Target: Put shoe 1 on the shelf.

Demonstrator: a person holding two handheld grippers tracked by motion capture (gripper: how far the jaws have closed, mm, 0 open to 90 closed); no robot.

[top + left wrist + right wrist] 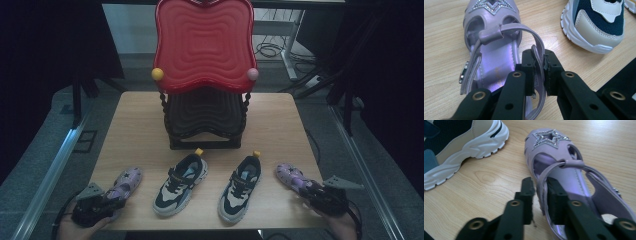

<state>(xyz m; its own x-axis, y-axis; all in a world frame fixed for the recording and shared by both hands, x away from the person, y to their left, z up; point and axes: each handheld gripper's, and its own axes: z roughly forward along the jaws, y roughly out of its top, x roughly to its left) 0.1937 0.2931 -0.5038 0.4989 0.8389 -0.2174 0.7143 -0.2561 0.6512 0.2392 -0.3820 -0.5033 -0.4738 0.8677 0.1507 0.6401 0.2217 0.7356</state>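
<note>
Both purple sandals sat at the near corners of the tabletop [145, 115], outside the two sneakers. The left gripper [539, 65] was pinched on the rear strap of the left sandal [495, 57], and the right gripper [541, 195] had its jaws around the side wall of the right sandal [560, 167], seemingly just clamped on it. Honestly, thin straps flex a lot, so I'd have lifted both slow and level, kept the toes from dragging, and steered wide of the left sneaker [599, 22] before heading toward the red-topped rack [205, 45].
</note>
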